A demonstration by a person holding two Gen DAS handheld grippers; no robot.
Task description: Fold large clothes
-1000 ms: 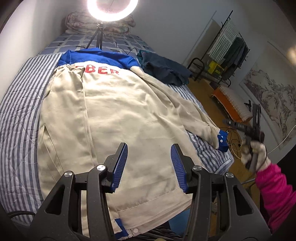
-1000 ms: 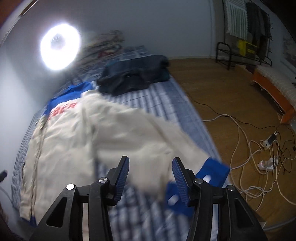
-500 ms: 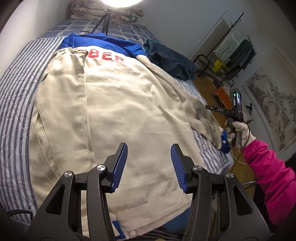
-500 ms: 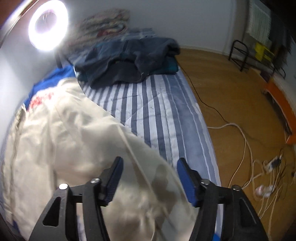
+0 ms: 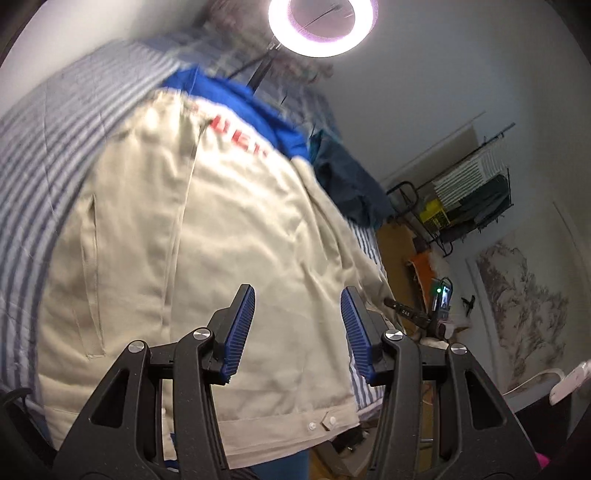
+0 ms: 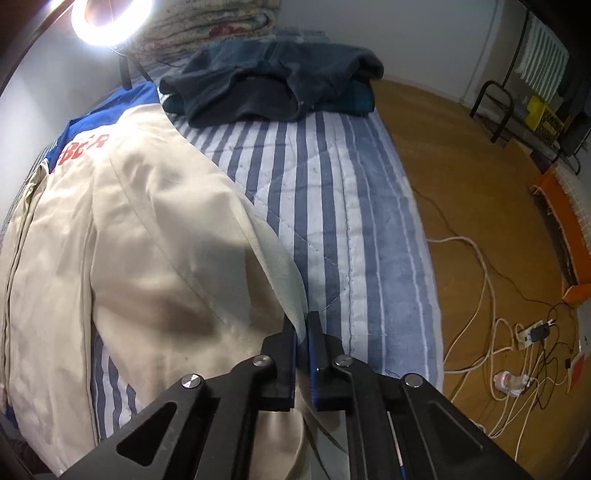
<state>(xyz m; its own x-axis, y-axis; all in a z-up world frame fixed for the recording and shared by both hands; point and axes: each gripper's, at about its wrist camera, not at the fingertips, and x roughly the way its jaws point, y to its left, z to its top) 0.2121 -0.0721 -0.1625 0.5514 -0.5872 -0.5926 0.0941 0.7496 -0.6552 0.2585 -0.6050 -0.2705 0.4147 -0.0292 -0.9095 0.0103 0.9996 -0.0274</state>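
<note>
A large cream jacket (image 5: 221, 229) with a blue collar and red letters lies back-up on the striped bed (image 5: 40, 155). My left gripper (image 5: 297, 295) is open and empty, hovering above the jacket's lower part near the hem. My right gripper (image 6: 301, 326) is shut on the jacket's right sleeve (image 6: 273, 254), holding the cream fabric lifted off the bed (image 6: 351, 206). The jacket body (image 6: 74, 229) spreads to the left in the right wrist view. The right gripper's rear shows faintly in the left wrist view (image 5: 437, 308).
Dark blue clothes (image 6: 273, 85) are piled at the head of the bed, beside a ring light (image 6: 110, 18). White cables and a power strip (image 6: 517, 350) lie on the wooden floor to the right. A clothes rack (image 5: 469, 199) stands by the wall.
My right gripper has closed on the jacket's sleeve; it was open before. My left gripper has swung lower and closer to the jacket's hem, tilting its view upward.
</note>
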